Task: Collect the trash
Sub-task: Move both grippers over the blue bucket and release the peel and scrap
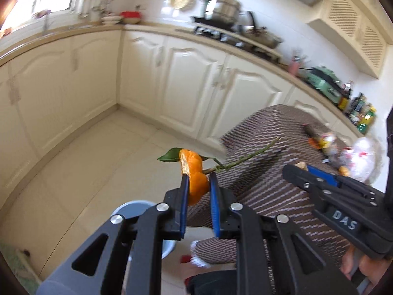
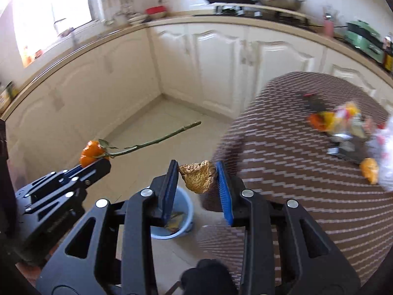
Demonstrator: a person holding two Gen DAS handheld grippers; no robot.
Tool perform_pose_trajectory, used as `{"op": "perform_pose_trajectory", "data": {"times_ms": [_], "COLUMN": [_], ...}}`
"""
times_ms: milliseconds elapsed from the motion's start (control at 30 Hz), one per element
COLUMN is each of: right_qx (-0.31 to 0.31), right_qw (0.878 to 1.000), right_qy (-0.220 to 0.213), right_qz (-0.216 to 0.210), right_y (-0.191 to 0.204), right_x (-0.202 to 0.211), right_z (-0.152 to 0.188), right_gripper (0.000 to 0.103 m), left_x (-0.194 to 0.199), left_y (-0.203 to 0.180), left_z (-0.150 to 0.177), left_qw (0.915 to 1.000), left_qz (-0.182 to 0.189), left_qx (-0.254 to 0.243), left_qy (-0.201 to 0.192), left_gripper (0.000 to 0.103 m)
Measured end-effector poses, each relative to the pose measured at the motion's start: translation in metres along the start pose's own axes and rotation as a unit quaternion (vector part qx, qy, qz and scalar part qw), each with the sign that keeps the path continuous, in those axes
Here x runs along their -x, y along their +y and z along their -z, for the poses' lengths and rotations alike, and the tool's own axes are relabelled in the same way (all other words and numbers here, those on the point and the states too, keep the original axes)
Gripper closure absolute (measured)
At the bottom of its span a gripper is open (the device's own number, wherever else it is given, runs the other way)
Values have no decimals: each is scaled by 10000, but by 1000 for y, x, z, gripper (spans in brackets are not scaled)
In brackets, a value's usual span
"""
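Left fingers (image 1: 199,182): narrow, blue pads clamped on a piece of orange peel (image 1: 192,174).
Orange peel: stands up out of the left fingers, with a green leaf (image 1: 169,156) at its 9 o'clock and a long thin twig (image 1: 245,158) running off toward 2 o'clock.
Right fingers (image 2: 196,174): holding a dried brownish peel scrap (image 2: 197,177), pressed between the two blue pads.
Right fingers, seen from the left wrist: at 3 o'clock of the left fingers, a pale scrap showing at the tips (image 1: 302,166).
Bucket (image 2: 183,221): light blue, on the floor at 6 o'clock of the right fingers, partly hidden by them; some yellowish scraps lie inside.
Counter (image 2: 307,172): round, under a brown woven cloth, at 3 o'clock of both pairs of fingers.
Remaining trash: an orange peel piece (image 2: 369,170), a heap of crumpled wrappers (image 2: 343,120) and a white plastic bag (image 2: 385,157) lie on the counter near its far right edge, blurred.
Floor (image 1: 98,159): pale tiles.
Cabinets (image 1: 191,81): cream doors at 12 o'clock.
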State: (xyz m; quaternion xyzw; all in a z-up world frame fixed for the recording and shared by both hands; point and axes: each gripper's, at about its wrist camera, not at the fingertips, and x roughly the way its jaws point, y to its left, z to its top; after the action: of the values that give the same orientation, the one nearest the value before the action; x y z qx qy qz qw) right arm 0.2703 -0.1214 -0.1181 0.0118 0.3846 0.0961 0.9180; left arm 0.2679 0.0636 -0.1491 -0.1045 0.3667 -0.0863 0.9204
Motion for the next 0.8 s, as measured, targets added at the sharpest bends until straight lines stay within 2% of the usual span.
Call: {"op": "perform_pose_trajectory", "data": {"times_ms": [67, 233, 433, 567, 733, 800], "right_qx": [68, 166, 278, 263, 199, 171], "right_qw": [9996, 9966, 9918, 9884, 9867, 9860], "right_qy": [161, 601, 1079, 1359, 1503, 1549], "right_qz": [-240, -534, -626, -625, -580, -586], "right_y": [19, 57, 85, 94, 98, 101], "right_x": [-20, -74, -132, -167, -197, -207], "right_z": [6, 26, 48, 57, 60, 60], "right_gripper": [71, 71, 71, 71, 71, 71], "left_x": [-6, -35, -86, -120, -141, -147], "left_y": [20, 72, 112, 129, 142, 143], "left_z": [7, 31, 52, 64, 74, 74], "left_qw": [9997, 9950, 9854, 9794, 9777, 9774], "left_qz": [-209, -685, -991, -1003, -839, -773], "left_qx": [99, 413, 680, 829, 990, 1028], "left_qy": [128, 595, 1206, 1541, 1654, 1681], "left_gripper": [87, 87, 87, 87, 86, 71]}}
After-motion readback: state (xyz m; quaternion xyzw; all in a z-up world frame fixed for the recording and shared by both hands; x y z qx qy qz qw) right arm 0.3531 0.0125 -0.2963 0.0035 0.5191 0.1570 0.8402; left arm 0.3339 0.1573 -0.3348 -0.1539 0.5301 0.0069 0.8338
